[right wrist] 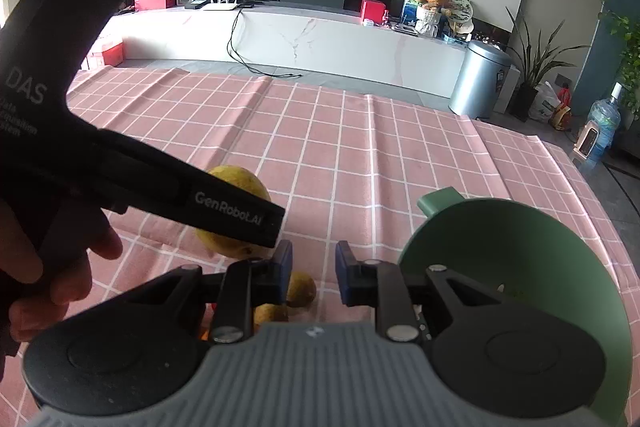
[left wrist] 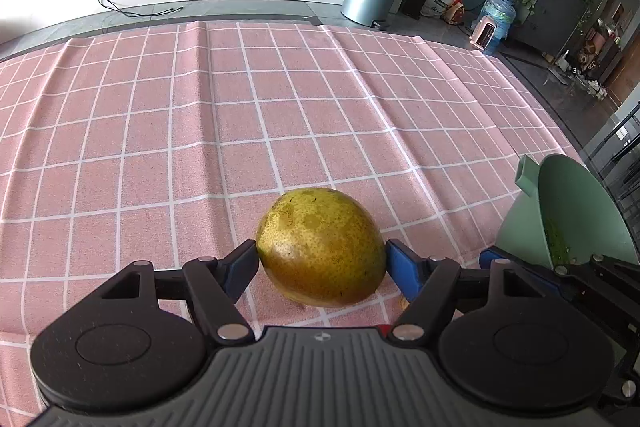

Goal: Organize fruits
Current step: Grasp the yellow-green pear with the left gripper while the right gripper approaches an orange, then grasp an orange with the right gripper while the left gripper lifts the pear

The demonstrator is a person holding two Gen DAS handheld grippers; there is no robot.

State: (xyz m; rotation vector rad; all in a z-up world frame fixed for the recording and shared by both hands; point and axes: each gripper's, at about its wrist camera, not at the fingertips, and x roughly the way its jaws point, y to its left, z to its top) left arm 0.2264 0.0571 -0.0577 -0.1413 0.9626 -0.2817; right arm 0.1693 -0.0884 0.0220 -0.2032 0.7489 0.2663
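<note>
A surface draped in a pink cloth (left wrist: 280, 115) with a white grid fills most of both views, its fabric creased in long ridges.

In the left wrist view, the left tool (left wrist: 322, 261) grips a large yellow-green pear (left wrist: 320, 247) between its two blue-padded fingers (left wrist: 402, 269), one pad pressed to each side of the fruit. The pear's skin is speckled with brown marks. It sits over the pink cloth, and whether it rests on the cloth or is lifted clear of it cannot be told. To the right of the pear stands a green bowl (left wrist: 568, 211), tipped on edge in this fisheye view, with a small spout or handle at its upper rim.

In the right wrist view, the right tool (right wrist: 314, 273) has its blue pads parted with nothing between them, just left of the green bowl (right wrist: 500, 247). The body of the left tool (right wrist: 224, 203), a black bar, crosses the frame to the left of the bowl, held by a hand (right wrist: 60, 267) at the left edge. Behind that bar, the pear (right wrist: 240, 179) is partly hidden. Two smaller yellowish fruits (right wrist: 300, 289) lie on the cloth (right wrist: 360, 147) left of the bowl, partly covered by the right tool's left finger.

Beyond the surface are a white cabinet (right wrist: 320, 39) and a silver bin (right wrist: 480, 83).
</note>
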